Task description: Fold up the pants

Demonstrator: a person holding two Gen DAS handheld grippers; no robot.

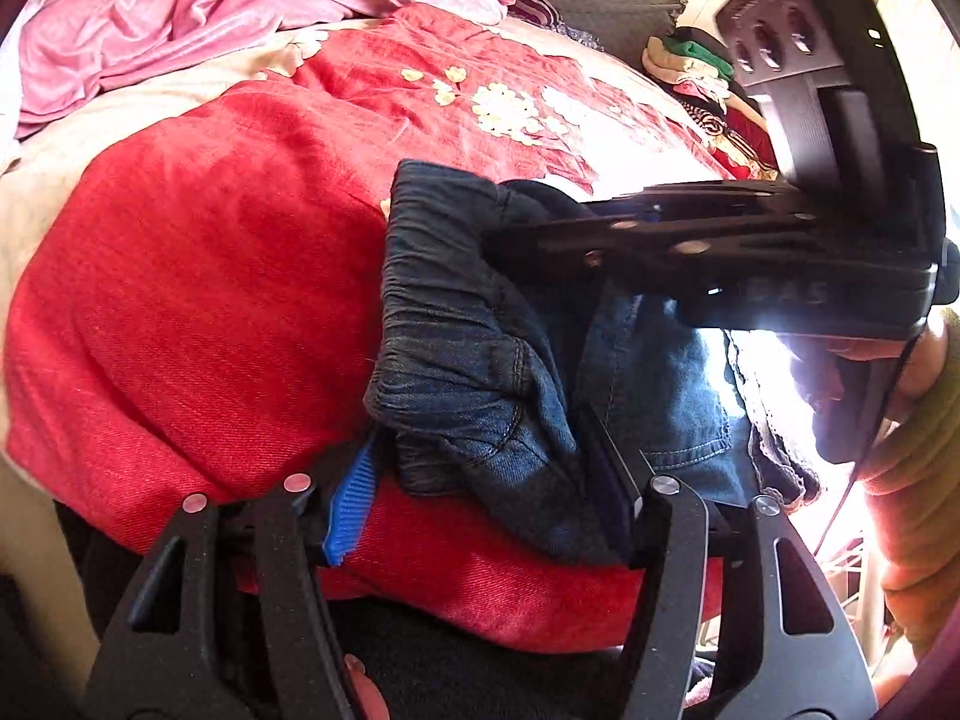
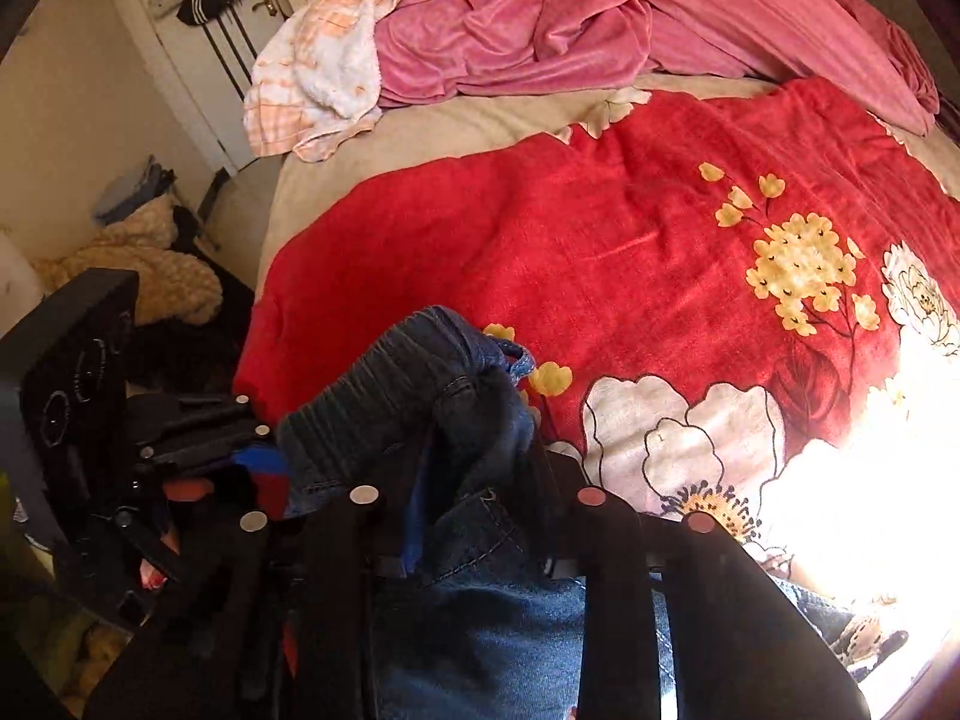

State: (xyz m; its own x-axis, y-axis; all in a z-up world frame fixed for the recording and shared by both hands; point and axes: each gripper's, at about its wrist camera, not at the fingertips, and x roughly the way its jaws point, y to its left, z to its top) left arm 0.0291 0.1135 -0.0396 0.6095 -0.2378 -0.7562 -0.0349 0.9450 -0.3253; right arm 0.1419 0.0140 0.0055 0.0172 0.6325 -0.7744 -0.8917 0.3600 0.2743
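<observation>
Dark blue denim pants (image 1: pixel 474 348) with an elastic waistband hang bunched over the near edge of a bed. My left gripper (image 1: pixel 480 480) has its jaws around one end of the waistband, but there is a wide gap between the blue pad and the other finger, so I cannot tell if it pinches. My right gripper (image 2: pixel 474 480) is closed on the other part of the waistband (image 2: pixel 408 396); it comes in from the right in the left wrist view (image 1: pixel 516 240). The pants' body (image 2: pixel 480 612) drops below the right fingers.
A red flowered blanket (image 2: pixel 630 252) covers the bed. A pink velvet blanket (image 2: pixel 600 18) and a checked towel (image 2: pixel 318 72) lie at the far end. A clothes pile (image 1: pixel 702 72) sits at the far right. Floor clutter (image 2: pixel 144 264) lies left of the bed.
</observation>
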